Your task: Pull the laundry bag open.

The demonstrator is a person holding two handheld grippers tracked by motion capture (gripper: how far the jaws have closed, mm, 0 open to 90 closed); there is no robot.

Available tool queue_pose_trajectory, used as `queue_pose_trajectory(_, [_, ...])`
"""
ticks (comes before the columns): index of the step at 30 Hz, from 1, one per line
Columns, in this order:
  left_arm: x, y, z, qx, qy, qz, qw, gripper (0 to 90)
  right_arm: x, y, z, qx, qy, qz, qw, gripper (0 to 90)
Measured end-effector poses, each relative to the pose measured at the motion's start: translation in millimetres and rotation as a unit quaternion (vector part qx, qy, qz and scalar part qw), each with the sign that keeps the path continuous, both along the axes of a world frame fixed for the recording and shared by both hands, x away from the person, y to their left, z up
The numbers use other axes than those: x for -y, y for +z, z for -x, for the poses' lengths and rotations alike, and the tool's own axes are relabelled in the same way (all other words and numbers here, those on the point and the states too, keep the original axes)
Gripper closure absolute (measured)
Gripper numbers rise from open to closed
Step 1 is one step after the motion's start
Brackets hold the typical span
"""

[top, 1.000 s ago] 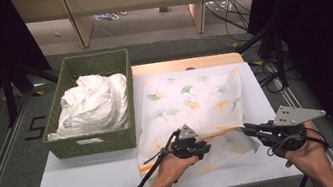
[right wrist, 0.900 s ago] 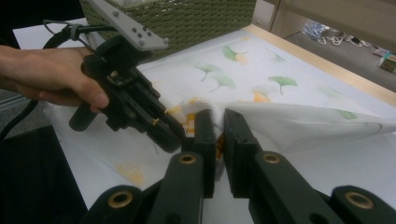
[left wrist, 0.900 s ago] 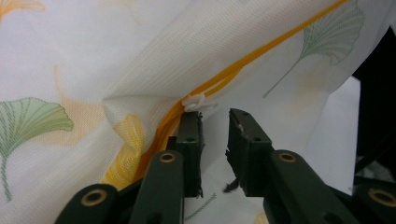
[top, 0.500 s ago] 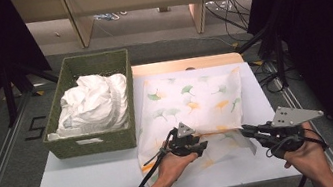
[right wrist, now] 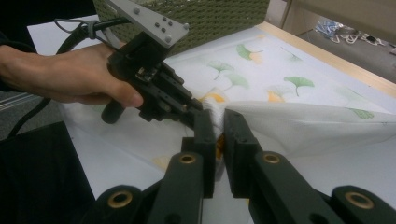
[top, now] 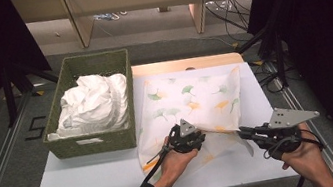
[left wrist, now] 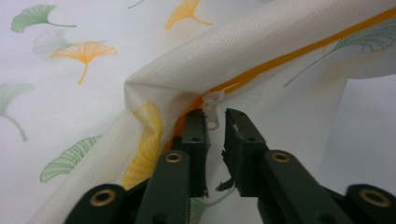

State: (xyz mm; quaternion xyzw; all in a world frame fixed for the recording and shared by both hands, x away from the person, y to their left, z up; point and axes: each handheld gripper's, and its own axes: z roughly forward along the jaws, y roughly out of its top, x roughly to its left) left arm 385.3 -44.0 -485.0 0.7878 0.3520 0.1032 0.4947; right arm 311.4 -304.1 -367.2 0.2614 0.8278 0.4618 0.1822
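Jaws of the left gripper stand slightly apart, with the white zip pull of a pillowcase at their tips; it lies against the inner face of one jaw and is not pinched by both. The zip pull hangs from an orange zip that runs along a rolled edge of the cloth. In the right gripper view the right gripper has its jaws nearly closed, with a bunched bit of white cloth between their tips; whether they truly clamp it cannot be told. The two grippers meet almost tip to tip at this spot, the left hand wrapped round its tool.

The pillowcase is thin and white, printed with green and orange fan-shaped leaves. In the high view it lies spread on the white table, its near right part folded over so that one corner comes down to the grippers at the front edge. The left gripper sits on the cloth itself; the right gripper reaches in from the cloth's right side.

Left of the pillowcase and just beside it stands a green woven basket holding crumpled white cloth. A pale label on the basket's front is too small to read. On the floor left of the table a black mark reads like a 5.
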Motion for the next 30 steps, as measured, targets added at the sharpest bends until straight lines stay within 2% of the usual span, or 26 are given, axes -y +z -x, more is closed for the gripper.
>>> queue_pose_trajectory(1, [-2.1,0.9,-1.2,-0.004,-0.007,-0.008,0.9999,80.2,-0.4,-0.5,-0.1,-0.004,0.003,-0.002,1.0,85.5])
queue_pose_trajectory(2, [-0.2,0.3,-1.0,-0.01,0.004,0.008,0.9999,81.0,-0.3,-0.6,-0.1,-0.004,0.004,-0.002,1.0,85.5])
queue_pose_trajectory(4, [0.1,0.3,-2.3,-0.006,0.002,0.01,0.9999,84.4,0.4,0.1,-0.7,0.003,0.006,0.0,1.0,85.4])
queue_pose_trajectory(5, [-1.1,0.4,-3.0,-0.009,-0.003,0.005,0.9999,85.6,0.3,0.4,0.9,-0.003,-0.004,-0.002,1.0,85.4])
queue_pose_trajectory(6, [0.3,-0.5,-2.9,-0.013,0.002,0.014,0.9998,86.7,0.1,0.0,1.2,-0.006,-0.005,-0.003,1.0,85.4])
queue_pose_trajectory(8, [0.4,-0.7,-3.1,-0.011,0.001,0.012,0.9999,86.9,0.4,-0.5,1.2,-0.005,-0.005,-0.001,1.0,85.4])
queue_pose_trajectory(11, [2.1,-1.0,-2.6,-0.013,0.001,0.022,0.9997,86.6,0.1,-0.1,1.0,-0.005,-0.004,-0.003,1.0,85.4])
queue_pose_trajectory(12, [2.4,-1.6,-2.9,-0.013,-0.001,0.019,0.9997,85.9,0.0,-0.1,1.2,-0.006,-0.003,-0.003,1.0,85.4])
queue_pose_trajectory(14, [5.1,-2.3,-2.1,-0.016,0.0,0.029,0.9995,83.7,-0.4,0.0,2.0,-0.009,-0.002,-0.002,1.0,85.4])
queue_pose_trajectory(17, [5.4,-2.5,-2.8,-0.012,0.002,0.03,0.9995,83.6,0.6,1.1,0.9,-0.001,-0.001,0.0,1.0,85.4])
queue_pose_trajectory(18, [4.3,-2.3,-4.9,-0.013,-0.001,0.027,0.9995,83.6,0.3,0.5,1.8,-0.008,-0.003,-0.004,1.0,85.4])
queue_pose_trajectory(19, [5.0,-2.3,-4.7,-0.022,0.009,0.038,0.999,84.2,0.8,0.1,1.4,-0.005,-0.001,-0.001,1.0,85.4])
queue_pose_trajectory(22, [4.1,-3.1,-6.8,-0.029,0.008,0.049,0.9983,85.9,0.1,-0.3,1.4,-0.007,-0.001,-0.005,1.0,85.4])
queue_pose_trajectory(24, [2.3,-3.1,-7.5,-0.025,0.008,0.039,0.9989,87.4,0.3,-0.9,0.6,-0.007,0.004,-0.003,1.0,85.4])
queue_pose_trajectory(27, [0.6,-2.9,-9.1,-0.033,0.006,0.046,0.9984,89.0,0.6,-0.7,0.9,-0.008,0.002,-0.005,1.0,85.4])
queue_pose_trajectory(29, [0.1,-2.7,-8.9,-0.016,0.0,0.029,0.9994,89.2,1.7,-0.7,0.6,-0.006,0.001,-0.002,1.0,85.4])
queue_pose_trajectory(30, [-0.1,-3.0,-9.3,-0.016,-0.002,0.03,0.9994,89.1,2.0,-1.3,0.7,0.001,-0.003,-0.003,1.0,85.4])
